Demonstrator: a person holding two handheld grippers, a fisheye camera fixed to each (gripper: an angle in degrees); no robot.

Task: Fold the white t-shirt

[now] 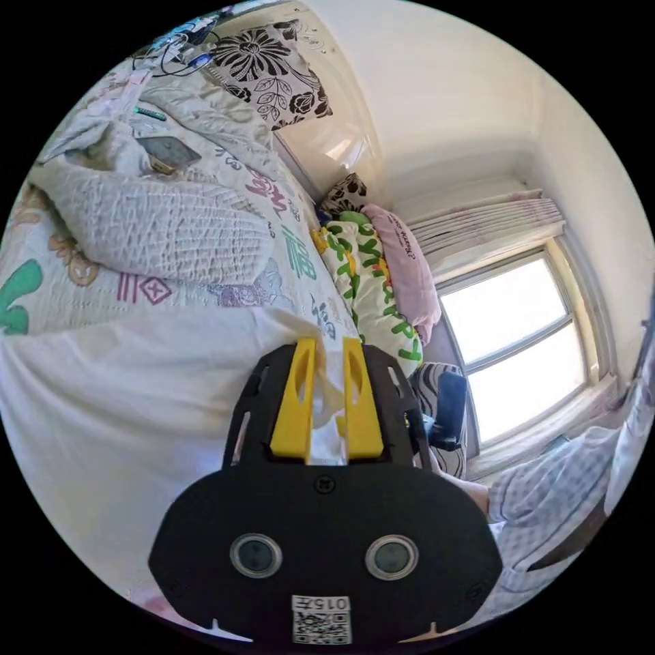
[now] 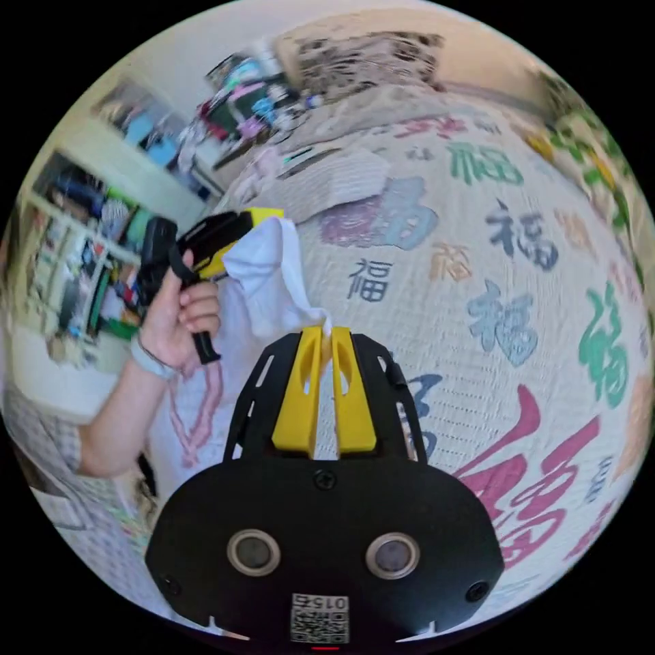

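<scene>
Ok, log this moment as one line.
left gripper: shut on white cotton t-shirt | right gripper: shut on t-shirt | shirt lifted above printed bedspread

- White t-shirt [image 2: 269, 273]: thin, soft cloth, matt.
- Right gripper [image 2: 326, 338]: smooth yellow plastic jaws on a matt black body.
- Bedspread [image 2: 491, 286] (at three o'clock): quilted, printed cloth.
- Blanket [image 1: 157, 218]: rough, nubbly weave.

A printed quilt [image 2: 491, 273] covers the bed, grey blanket [image 1: 157, 218] bunched atop.

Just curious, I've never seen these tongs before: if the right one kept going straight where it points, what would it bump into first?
Probably the bedspread: past the white t-shirt pinched in the right tongs, the printed cover lies ahead, though depth is hard to judge.
</scene>
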